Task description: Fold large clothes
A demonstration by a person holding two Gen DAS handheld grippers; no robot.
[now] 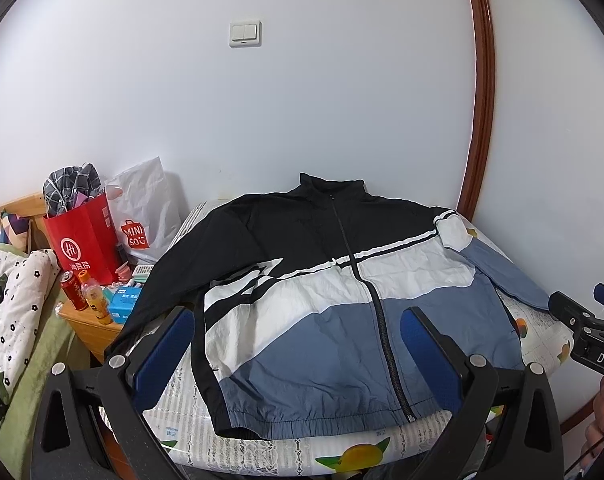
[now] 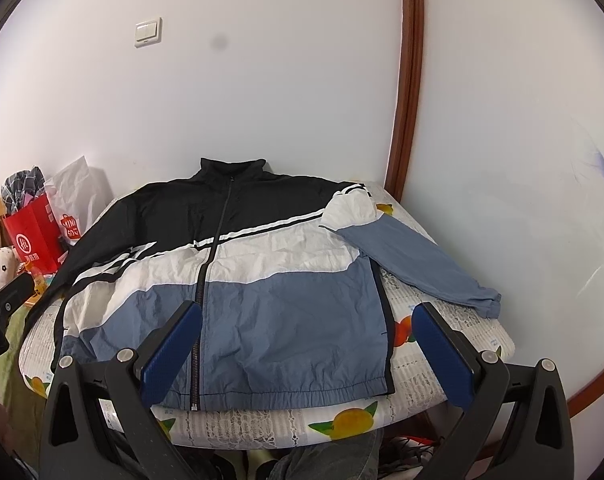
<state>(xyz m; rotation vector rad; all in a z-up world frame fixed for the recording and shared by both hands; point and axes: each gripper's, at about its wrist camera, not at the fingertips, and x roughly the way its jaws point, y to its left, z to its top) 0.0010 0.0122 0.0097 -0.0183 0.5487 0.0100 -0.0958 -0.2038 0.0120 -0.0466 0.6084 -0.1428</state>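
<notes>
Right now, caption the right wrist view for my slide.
Zipped colour-block jacket spread flat on the fruit-print table cover, right gripper poised open above its hem.

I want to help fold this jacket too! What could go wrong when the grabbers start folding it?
1. The black sleeve hangs off the table's left edge toward the drink bottle and red can on the wooden stand; pulling it might knock them over.
2. The jacket looks thin and crinkly, so it may slip from the left gripper or right gripper, both open now.
3. The blue sleeve sticks out sideways and could bunch.
</notes>
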